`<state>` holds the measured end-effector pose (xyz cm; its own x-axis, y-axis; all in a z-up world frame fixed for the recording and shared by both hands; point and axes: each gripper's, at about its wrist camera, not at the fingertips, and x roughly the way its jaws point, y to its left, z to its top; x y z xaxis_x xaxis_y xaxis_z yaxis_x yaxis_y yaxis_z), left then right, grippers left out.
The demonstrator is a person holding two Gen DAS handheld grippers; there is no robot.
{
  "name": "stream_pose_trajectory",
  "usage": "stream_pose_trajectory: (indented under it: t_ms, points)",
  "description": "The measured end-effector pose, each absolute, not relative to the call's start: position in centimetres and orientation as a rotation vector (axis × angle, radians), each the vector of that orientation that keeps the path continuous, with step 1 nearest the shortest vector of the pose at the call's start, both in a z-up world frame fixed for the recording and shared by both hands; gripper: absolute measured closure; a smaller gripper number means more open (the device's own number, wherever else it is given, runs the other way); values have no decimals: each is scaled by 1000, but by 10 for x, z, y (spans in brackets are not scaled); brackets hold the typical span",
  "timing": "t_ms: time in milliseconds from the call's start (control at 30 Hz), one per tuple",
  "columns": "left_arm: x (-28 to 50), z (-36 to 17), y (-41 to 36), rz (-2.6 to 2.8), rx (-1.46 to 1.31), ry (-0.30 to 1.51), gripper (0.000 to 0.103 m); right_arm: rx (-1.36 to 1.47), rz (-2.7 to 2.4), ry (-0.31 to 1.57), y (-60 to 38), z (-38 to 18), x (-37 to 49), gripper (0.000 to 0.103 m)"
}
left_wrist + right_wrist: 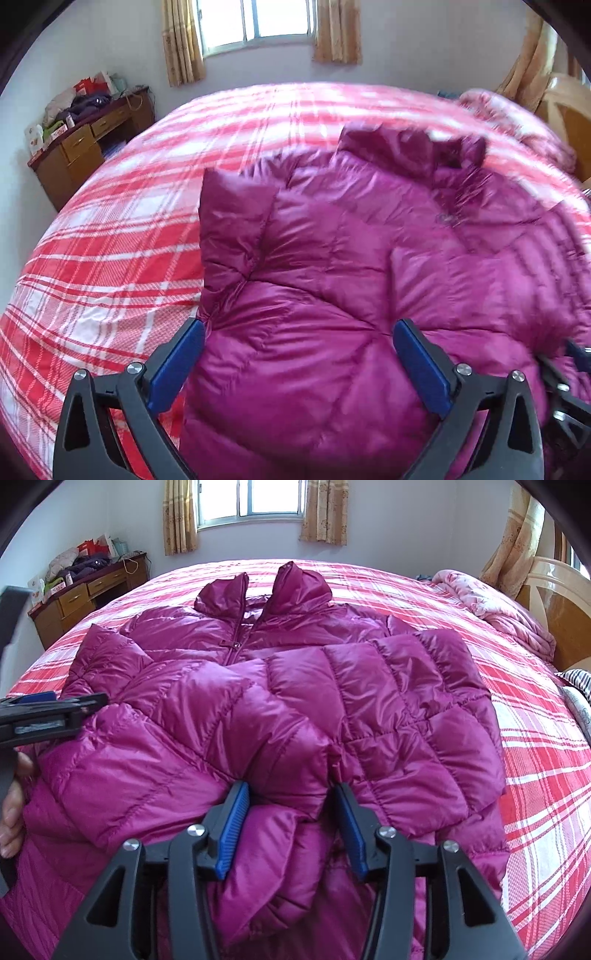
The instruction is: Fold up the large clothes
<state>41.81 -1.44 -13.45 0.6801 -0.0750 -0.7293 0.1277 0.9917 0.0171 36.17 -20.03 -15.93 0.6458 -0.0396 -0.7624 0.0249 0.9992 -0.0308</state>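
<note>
Over the jacket (280, 686), left gripper (297, 328) gapes; right gripper (290, 794) seemingly pinches its sleeve.

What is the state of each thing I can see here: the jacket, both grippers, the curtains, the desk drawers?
Magenta puffer jacket: on the bed, zipper part open at the collar, one sleeve folded across the front.
Left gripper: open, holding nothing.
Right gripper: shut on a bunched fold of the jacket.
Curtains: drawn aside.
Desk drawers: closed.

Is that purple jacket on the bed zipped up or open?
Partly zipped: the jacket collar gapes, the zipper closes just below; a sleeve folded across hides the rest.
</note>
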Motion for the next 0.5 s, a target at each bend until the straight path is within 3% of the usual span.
stream_pose_trajectory:
  t_ms: [500]
  points:
    - [418,-162,-16,-107,101,879,1,-10,-29,866,-201,-158,361,51]
